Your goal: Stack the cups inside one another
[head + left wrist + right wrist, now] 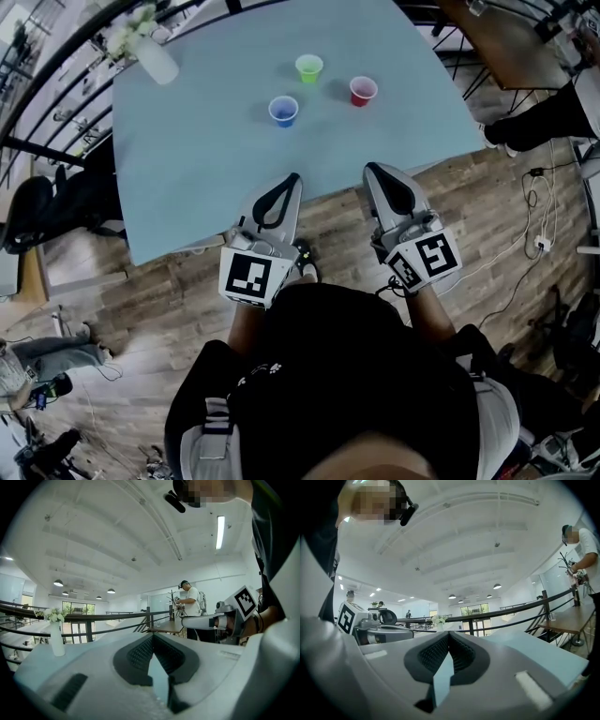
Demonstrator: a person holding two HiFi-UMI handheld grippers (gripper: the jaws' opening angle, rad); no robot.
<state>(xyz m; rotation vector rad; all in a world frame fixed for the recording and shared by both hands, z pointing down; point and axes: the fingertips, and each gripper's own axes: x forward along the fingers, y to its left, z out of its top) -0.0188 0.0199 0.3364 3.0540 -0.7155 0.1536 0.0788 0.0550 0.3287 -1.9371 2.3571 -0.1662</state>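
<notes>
Head view: round plastic green cup [308, 67], red cup [363, 90] and blue cup [283, 111] stand apart on the smooth pale-blue tabletop [202, 150]. The left gripper [292, 178] and right gripper [372, 170] point level at its near edge, jaws closed, empty.

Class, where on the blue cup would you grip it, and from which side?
Probably the near rim of the blue cup, one jaw inside and one outside, coming from the near edge of the table: it stands upright, mouth open, nothing touching it.
</notes>
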